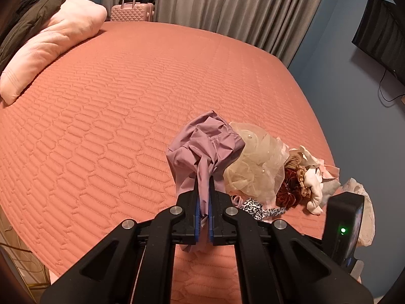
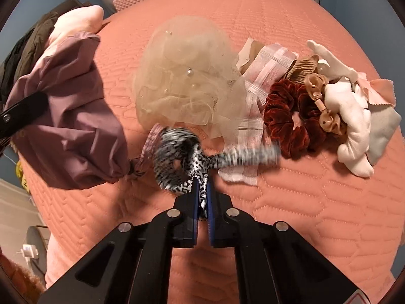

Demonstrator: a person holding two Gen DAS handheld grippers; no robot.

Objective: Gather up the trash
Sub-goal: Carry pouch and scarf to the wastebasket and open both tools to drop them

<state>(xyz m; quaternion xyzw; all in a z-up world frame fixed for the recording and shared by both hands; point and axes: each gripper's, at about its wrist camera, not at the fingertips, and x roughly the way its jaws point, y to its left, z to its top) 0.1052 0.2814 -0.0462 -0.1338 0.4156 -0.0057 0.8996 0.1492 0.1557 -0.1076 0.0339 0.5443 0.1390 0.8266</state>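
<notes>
My left gripper (image 1: 204, 179) is shut on a mauve cloth bag (image 1: 202, 144), lifted above the salmon quilted bed (image 1: 101, 116); the same mauve cloth bag (image 2: 68, 116) hangs at the left in the right wrist view, with a left finger (image 2: 22, 111) on it. My right gripper (image 2: 201, 182) is shut on a black-and-white leopard-print scrunchie (image 2: 177, 149), blurred, with a tail trailing right. Behind it lie a cream tulle scrunchie (image 2: 182, 81), a rust velvet scrunchie (image 2: 286, 124), a tan bow clip (image 2: 321, 96), pink striped ribbon (image 2: 263, 68) and white fabric pieces (image 2: 351, 126).
A pink pillow (image 1: 50, 48) and a dark jacket (image 1: 27, 17) lie at the bed's far left. A pink suitcase (image 1: 131, 10) stands by grey curtains (image 1: 227, 7). A dark screen (image 1: 382, 35) hangs on the blue wall. A white plastic bag (image 1: 364, 202) sits off the bed's right edge.
</notes>
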